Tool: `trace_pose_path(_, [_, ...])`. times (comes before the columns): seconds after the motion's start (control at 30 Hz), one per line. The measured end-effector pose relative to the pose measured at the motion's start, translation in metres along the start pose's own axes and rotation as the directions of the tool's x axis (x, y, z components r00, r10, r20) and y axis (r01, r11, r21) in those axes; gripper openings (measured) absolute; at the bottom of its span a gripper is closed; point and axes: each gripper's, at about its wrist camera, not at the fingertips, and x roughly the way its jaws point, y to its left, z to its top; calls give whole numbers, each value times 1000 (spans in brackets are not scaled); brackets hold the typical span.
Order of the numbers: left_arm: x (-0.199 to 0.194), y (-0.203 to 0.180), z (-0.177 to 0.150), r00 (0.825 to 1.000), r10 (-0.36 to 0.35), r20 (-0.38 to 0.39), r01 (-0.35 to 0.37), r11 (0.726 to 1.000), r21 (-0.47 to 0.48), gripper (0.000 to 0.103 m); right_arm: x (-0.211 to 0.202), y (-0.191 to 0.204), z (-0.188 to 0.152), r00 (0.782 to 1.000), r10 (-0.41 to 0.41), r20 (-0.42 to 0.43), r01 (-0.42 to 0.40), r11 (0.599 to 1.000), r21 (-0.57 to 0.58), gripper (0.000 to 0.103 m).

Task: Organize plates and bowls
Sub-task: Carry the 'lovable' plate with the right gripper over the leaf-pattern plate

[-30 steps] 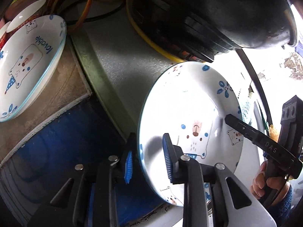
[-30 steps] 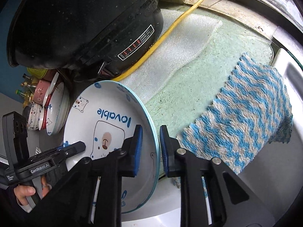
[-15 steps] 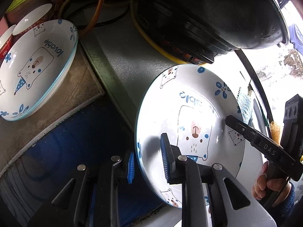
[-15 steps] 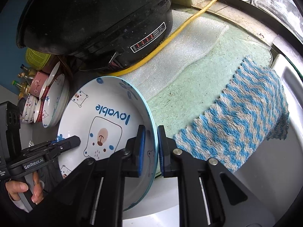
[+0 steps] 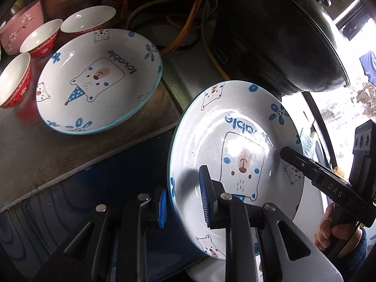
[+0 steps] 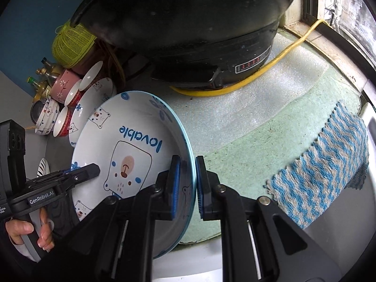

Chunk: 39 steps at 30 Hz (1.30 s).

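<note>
- The held plate (image 5: 237, 155) hangs in the air between the two grippers, tilted, with its face towards the left camera and its far rim up near the black cooker (image 5: 277, 35).
- The left gripper (image 5: 183, 202) straddles the plate's near-left rim: one blue pad sits on the printed face, the other behind the rim. It looks clamped on the plate, though the outer pad's contact is partly hidden.
- The right gripper (image 6: 188, 183) pinches the opposite rim, its two pads closed tight on the thin edge. In the left view its finger lies across the plate's right side, with the person's hand (image 5: 338, 232) below it.
- The second plate (image 5: 98, 80), same bear print, lies flat on the brown counter (image 5: 28, 145), up and to the left of the held one and well apart from it.
- Between the two plates runs the counter's edge, so by my reading the carry must go leftward, over that edge.
- The left gripper is the nearer one to the resting plate; the right one trails on the far side.
- Red bowls (image 5: 40, 38) and a pink bowl (image 5: 18, 28) crowd the far-left edge of the resting plate, so the leading rim has little room beyond it.
- Likely aim: level the held plate and set it onto the resting one, rims matched.
- Risk, as a judgement: both grips are on thin rim only, so a twist between the hands could let the plate slip.
</note>
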Motion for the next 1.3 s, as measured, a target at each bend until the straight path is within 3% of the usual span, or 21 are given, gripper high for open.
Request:
trace_pose_path(0.37, [-39, 64, -15, 996, 41, 73, -32, 993, -114, 23, 12, 59, 4, 998, 47, -39, -52, 989, -135, 14])
trace_pose_path(0.73, [-82, 131, -45, 985, 100, 143, -61, 965, -253, 23, 30, 127, 2, 991, 95, -99, -119, 955, -272, 14])
trace_pose_path(0.97, [-104, 171, -67, 974, 149, 173, -77, 928, -363, 23, 43, 178, -4, 982, 124, -142, -168, 918, -359, 14])
trace_pose_path(1.3, [-138, 236, -102, 950, 227, 215, -87, 852, -517, 23, 64, 252, -21, 965, 155, -214, -241, 848, -473, 14])
